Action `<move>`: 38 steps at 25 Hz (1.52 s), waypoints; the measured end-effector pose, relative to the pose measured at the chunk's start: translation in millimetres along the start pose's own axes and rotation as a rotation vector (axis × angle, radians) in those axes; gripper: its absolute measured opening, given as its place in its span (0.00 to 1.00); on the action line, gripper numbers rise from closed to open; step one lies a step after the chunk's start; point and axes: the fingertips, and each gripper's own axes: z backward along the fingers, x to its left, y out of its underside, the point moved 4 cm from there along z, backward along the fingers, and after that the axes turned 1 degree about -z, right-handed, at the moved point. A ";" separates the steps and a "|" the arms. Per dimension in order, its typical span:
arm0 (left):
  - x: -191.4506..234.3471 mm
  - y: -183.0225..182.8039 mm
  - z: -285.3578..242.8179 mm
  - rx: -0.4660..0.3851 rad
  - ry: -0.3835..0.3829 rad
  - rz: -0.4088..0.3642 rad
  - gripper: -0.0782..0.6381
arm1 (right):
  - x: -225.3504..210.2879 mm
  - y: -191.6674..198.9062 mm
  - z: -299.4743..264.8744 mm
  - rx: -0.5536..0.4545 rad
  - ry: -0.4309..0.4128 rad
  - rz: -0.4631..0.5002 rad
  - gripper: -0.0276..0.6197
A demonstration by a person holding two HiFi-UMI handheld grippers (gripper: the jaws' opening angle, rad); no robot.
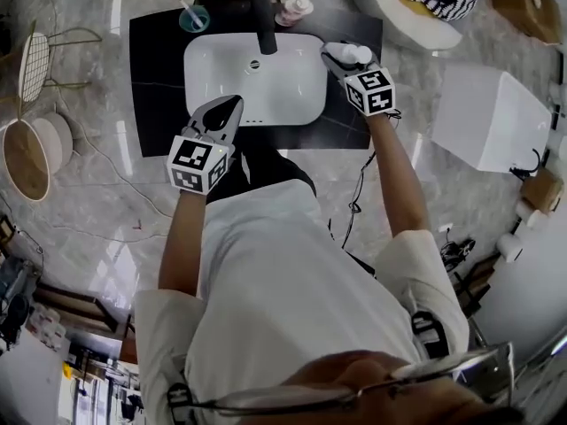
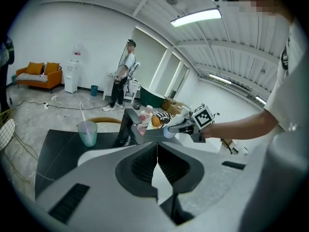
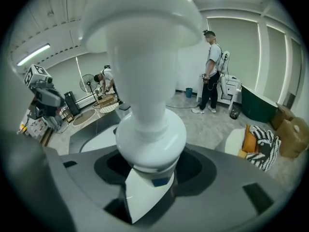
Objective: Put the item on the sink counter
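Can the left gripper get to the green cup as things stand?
Probably yes: the left gripper is empty, only the basin lies between it and the green cup, and the faucet stands aside. Its shut jaws must open first.

The table (image 1: 159, 78) fills the upper centre of the head view, with the basin (image 1: 252, 82) set in its middle. The faucet (image 1: 266, 38) stands at the basin's upper edge, a cup (image 1: 193, 18) to its upper left and a small bottle (image 1: 292, 11) to its upper right. The left gripper (image 1: 232, 104) is at the basin's lower left edge. The right gripper (image 1: 341, 56), just right of the basin, has a pump bottle (image 1: 357, 53) between its jaws. A box (image 1: 492, 118) sits on the floor at far right, and a wire rack (image 1: 34, 65) at far left.
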 end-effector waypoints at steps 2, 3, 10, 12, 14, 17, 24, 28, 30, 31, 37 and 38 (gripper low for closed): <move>4.5 4.4 -3.6 0.003 -0.005 0.005 0.12 | -7.7 3.7 -16.8 0.008 0.018 -0.014 0.43; 7.3 7.3 -4.9 0.006 -0.010 0.010 0.12 | -11.2 5.6 -25.7 0.010 0.029 -0.027 0.43; 17.6 22.9 -7.8 0.001 -0.044 0.070 0.12 | -40.6 18.1 -75.3 0.027 0.099 -0.107 0.43; 21.0 24.8 -10.5 0.000 -0.048 0.076 0.12 | -50.1 18.0 -84.7 0.032 0.112 -0.111 0.43; 22.9 27.0 -12.8 -0.002 -0.049 0.083 0.12 | -56.6 18.3 -92.5 0.039 0.121 -0.108 0.43; 22.5 30.9 -16.4 -0.003 -0.047 0.094 0.12 | -65.4 20.9 -102.0 0.053 0.129 -0.093 0.43; 27.3 39.3 -19.9 0.008 -0.052 0.108 0.12 | -75.6 25.7 -118.3 0.075 0.140 -0.065 0.43; 29.2 41.0 -22.7 0.012 -0.050 0.109 0.12 | -76.3 26.3 -123.3 0.065 0.147 -0.052 0.43; 28.7 42.4 -24.5 0.014 -0.048 0.109 0.12 | -76.7 25.4 -124.0 0.053 0.156 -0.043 0.43; 28.5 43.1 -25.3 0.015 -0.047 0.109 0.12 | -76.3 24.9 -124.5 0.049 0.160 -0.040 0.44; 23.3 44.1 -26.9 0.016 -0.043 0.104 0.12 | -75.7 24.0 -125.2 0.046 0.175 -0.029 0.44; 21.9 44.0 -26.3 0.016 -0.044 0.102 0.12 | -76.2 24.0 -124.4 0.048 0.182 -0.024 0.46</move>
